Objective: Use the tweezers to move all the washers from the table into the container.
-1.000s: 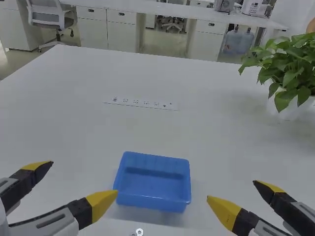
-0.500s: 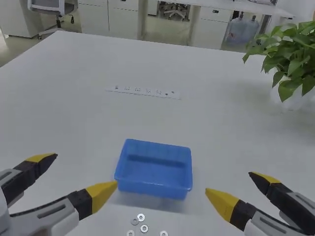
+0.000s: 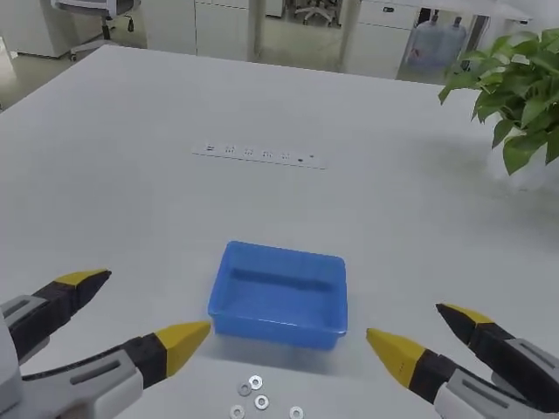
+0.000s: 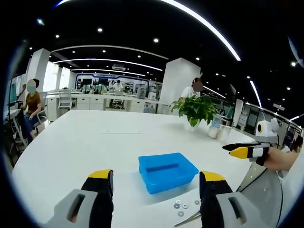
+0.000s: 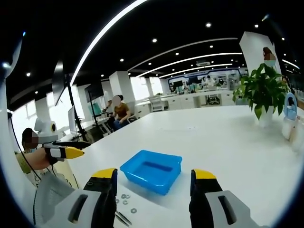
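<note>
As we look down at the desk (image 3: 393, 201), the washers (image 3: 255, 381) lie in a loose cluster by its near edge, just in front of the blue container (image 3: 275, 325). The tweezers (image 5: 122, 218) rest nearer us. Our left gripper (image 3: 150, 303) and right gripper (image 3: 406, 321) flank the container, jaws spread wide, holding nothing. A potted plant (image 3: 520, 96) stands by the far right edge.

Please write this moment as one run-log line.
left gripper open; right gripper open; washers on table near bin; tweezers beside washers, not held; bin empty
</note>
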Motion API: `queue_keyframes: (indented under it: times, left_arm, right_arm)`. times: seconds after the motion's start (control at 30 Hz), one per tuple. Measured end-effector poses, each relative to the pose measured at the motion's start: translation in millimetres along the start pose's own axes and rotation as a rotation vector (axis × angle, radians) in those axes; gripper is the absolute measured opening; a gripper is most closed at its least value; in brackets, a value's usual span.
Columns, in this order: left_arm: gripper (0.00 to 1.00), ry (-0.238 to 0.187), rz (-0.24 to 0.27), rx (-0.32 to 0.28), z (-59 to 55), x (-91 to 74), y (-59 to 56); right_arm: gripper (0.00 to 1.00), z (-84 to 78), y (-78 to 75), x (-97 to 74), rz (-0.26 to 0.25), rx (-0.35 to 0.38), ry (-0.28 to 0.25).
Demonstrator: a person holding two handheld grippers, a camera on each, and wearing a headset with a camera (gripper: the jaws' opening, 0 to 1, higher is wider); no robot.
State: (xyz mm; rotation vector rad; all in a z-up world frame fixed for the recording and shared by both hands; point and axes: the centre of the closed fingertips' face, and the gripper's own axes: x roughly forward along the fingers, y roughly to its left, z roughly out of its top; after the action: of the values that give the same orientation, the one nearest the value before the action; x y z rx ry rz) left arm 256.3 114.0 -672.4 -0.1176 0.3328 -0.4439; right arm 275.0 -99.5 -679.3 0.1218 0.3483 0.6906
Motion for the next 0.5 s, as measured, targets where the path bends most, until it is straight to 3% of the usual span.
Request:
queue_keyframes:
  times: [0.3,0.5]
  left_arm:
    - [0.7,0.024,-0.04,0.006,-4.2,9.3,-4.6]
    - [0.55,0.075,-0.101,0.009,-12.6,15.2,-12.8]
  right_arm:
    - [0.58,-7.9,-5.2,-1.6,-0.019,0.015,0.019]
    - [0.53,-15.8,-2.3,3.8,-0.003,-0.002,0.053]
